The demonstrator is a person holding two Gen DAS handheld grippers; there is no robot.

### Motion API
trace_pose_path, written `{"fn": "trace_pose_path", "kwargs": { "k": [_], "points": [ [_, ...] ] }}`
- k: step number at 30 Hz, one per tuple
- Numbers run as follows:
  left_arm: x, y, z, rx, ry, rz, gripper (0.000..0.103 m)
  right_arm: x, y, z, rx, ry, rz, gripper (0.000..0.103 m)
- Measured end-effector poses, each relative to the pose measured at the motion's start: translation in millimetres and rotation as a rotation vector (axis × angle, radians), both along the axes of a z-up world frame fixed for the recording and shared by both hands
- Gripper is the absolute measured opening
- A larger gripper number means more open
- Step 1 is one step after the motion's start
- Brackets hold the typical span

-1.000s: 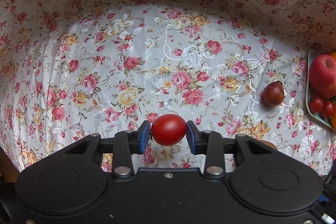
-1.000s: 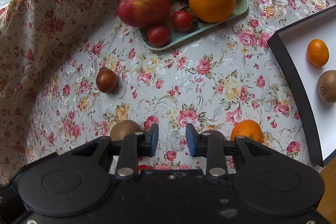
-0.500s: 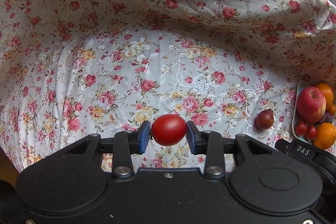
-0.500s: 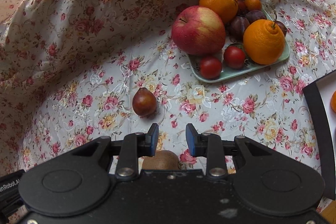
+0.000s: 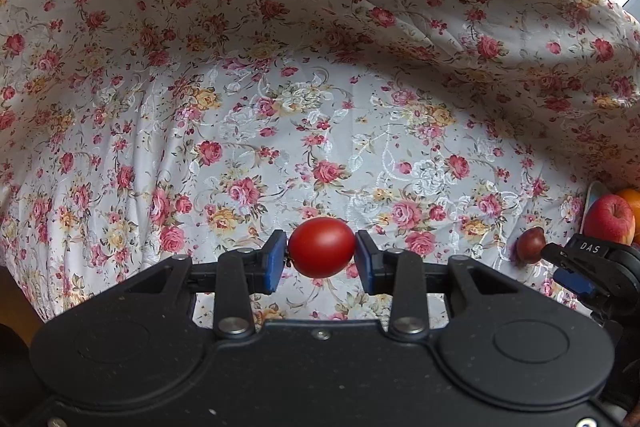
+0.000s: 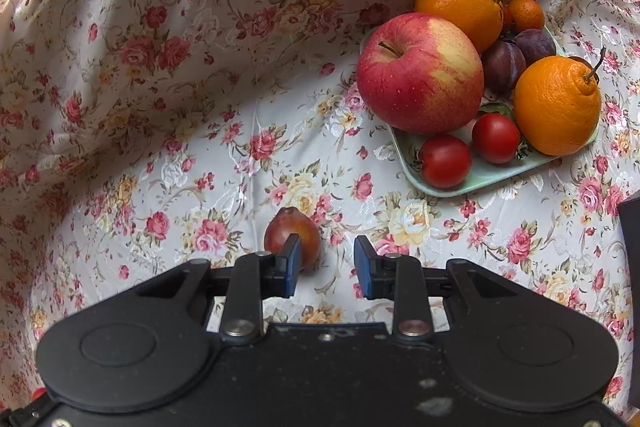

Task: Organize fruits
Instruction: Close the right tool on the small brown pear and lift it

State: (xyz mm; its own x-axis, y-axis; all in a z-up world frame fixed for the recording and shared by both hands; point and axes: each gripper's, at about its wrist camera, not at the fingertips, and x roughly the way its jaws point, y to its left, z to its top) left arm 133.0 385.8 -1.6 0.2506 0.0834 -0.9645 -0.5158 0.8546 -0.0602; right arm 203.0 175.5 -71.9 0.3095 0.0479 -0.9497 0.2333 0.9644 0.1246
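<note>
Beside green tray, probably pear.

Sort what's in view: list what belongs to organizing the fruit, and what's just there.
Job: tomato held in left gripper; small pear by open right gripper; green tray with apple, oranges, plums, tomatoes.
Just there: floral tablecloth.

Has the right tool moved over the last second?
Yes. The right tool has swung left: the green tray slid from upper centre to the upper right, and the small brown fruit now sits at its fingertips.
</note>
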Motion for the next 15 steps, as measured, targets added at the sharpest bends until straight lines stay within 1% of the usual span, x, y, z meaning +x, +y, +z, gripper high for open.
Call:
{"fn": "trace_pose_path", "kwargs": {
  "k": [10,13,15],
  "points": [
    [0,-1,-1,-0.006,0.004,-0.008,0.045,8,17,1,-0.055,-0.038,0.063,0.032],
    [0,-1,-3,-0.01,0.007,-0.01,0.045,10,22,0,-0.051,-0.04,0.078,0.033],
    [0,0,-4,-0.012,0.01,-0.009,0.045,13,24,-2,-0.028,-0.03,0.088,0.034]
  ]
}}
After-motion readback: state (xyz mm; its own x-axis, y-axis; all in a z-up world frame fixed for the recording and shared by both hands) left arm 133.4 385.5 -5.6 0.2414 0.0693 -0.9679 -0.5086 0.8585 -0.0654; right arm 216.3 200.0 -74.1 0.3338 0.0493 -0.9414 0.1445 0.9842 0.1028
